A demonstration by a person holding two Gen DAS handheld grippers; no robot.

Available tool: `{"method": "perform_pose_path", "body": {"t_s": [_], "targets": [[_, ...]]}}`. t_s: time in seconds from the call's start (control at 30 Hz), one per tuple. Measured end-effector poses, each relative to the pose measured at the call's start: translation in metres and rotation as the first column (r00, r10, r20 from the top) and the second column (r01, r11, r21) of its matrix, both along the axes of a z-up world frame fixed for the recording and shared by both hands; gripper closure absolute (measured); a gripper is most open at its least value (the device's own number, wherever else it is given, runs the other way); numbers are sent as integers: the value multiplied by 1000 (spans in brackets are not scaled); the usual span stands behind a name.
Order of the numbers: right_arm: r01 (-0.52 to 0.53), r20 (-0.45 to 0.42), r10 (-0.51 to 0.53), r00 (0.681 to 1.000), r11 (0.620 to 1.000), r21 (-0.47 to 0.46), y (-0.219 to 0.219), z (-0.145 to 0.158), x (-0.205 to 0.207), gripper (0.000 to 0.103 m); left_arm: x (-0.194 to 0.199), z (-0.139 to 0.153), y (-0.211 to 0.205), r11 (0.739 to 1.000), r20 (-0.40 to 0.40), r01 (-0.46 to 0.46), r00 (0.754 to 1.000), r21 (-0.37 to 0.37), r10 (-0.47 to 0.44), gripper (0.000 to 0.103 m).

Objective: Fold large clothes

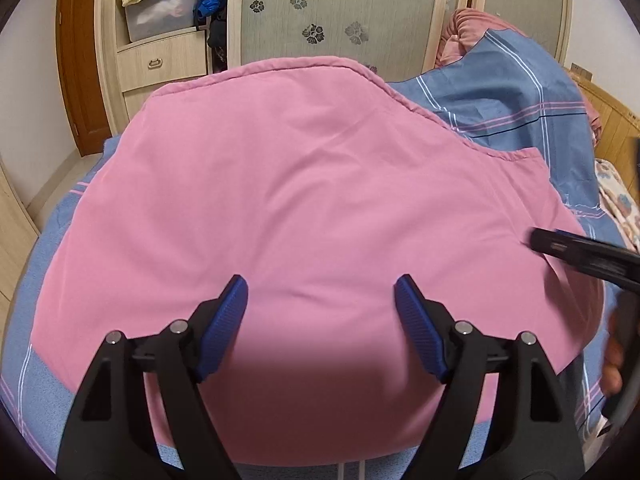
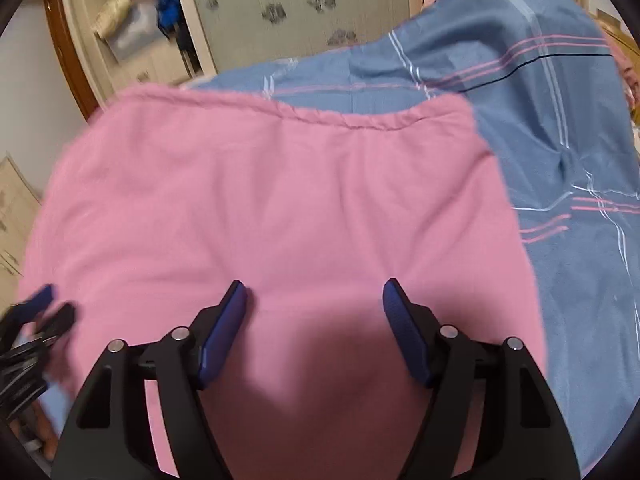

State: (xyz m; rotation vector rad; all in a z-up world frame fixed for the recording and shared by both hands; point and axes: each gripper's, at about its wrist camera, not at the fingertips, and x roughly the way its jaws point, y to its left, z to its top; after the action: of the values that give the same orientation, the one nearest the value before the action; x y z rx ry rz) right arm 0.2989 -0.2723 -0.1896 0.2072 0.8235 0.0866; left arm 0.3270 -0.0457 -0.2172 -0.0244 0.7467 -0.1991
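A large pink garment (image 1: 304,200) lies spread flat on a bed covered by a blue plaid sheet (image 1: 512,104). It also shows in the right wrist view (image 2: 280,208), with a gathered hem along its far edge. My left gripper (image 1: 321,286) is open and empty, hovering above the near part of the garment. My right gripper (image 2: 315,290) is open and empty above the garment's near right part. The right gripper also shows at the right edge of the left wrist view (image 1: 580,256), and the left one, blurred, shows at the left edge of the right wrist view (image 2: 40,312).
A wardrobe with patterned sliding doors (image 1: 340,12) and open shelves holding a plastic bin and clothes (image 1: 168,4) stands behind the bed. A wooden door (image 1: 76,60) is at far left. A pink quilt (image 1: 464,32) and a wooden headboard (image 1: 612,120) are at far right.
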Motion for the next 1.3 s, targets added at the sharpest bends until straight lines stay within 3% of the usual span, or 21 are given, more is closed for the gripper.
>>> {"method": "perform_pose_path", "body": {"t_s": [0.1, 0.17, 0.27, 0.33, 0.47, 0.53, 0.57, 0.67, 0.77, 0.87, 0.9, 1.03, 1.17, 1.3], "targets": [[31, 18, -31, 999, 999, -16, -4, -1, -29, 32, 1, -3, 1, 1000, -5, 1, 1000, -10, -1, 24], [20, -48, -23, 999, 998, -60, -4, -27, -26, 32, 1, -4, -3, 1000, -2, 6, 1000, 5, -6, 23], [10, -53, -17, 998, 991, -136, 8, -48, -29, 31, 0, -6, -8, 1000, -7, 17, 1000, 24, -16, 21], [1, -56, -10, 998, 987, -162, 14, -37, -29, 31, 0, -6, -7, 1000, -5, 14, 1000, 27, -13, 21], [46, 49, -44, 998, 998, -51, -9, -3, -10, 31, 0, -7, -2, 1000, -13, 15, 1000, -7, -15, 21], [87, 71, -86, 994, 996, -17, -26, 16, 24, 31, 0, -7, -3, 1000, -11, 15, 1000, 5, -15, 21], [86, 33, -86, 996, 996, 15, -35, 16, 50, 31, 1, -7, -4, 1000, -10, 15, 1000, 10, -14, 20], [178, -141, -165, 976, 980, 85, -66, -12, 118, 31, 2, -7, -4, 1000, -11, 16, 1000, 2, -16, 20], [229, -128, -215, 968, 968, 103, -80, -29, 143, 31, 3, -5, 1, 999, -7, 26, 1000, -33, -26, 20], [253, -61, -247, 967, 960, 122, -66, -11, 111, 31, -2, 6, 3, 1000, 6, 14, 1000, -16, -14, 20], [217, -6, -218, 976, 969, 118, -52, 3, 84, 31, -8, 16, 5, 1000, 35, 0, 999, 12, 0, 20], [146, 159, -140, 977, 989, -24, -3, 32, -8, 8, -41, 64, 13, 995, 141, -80, 987, 54, 72, 14], [98, 268, -59, 962, 986, -136, 50, 62, -105, 2, -96, 118, 21, 996, 242, -83, 967, -16, 85, 5], [153, 343, -69, 937, 963, -223, 74, 87, -168, 1, -161, 150, 24, 997, 297, -71, 952, -2, 68, 2]]}}
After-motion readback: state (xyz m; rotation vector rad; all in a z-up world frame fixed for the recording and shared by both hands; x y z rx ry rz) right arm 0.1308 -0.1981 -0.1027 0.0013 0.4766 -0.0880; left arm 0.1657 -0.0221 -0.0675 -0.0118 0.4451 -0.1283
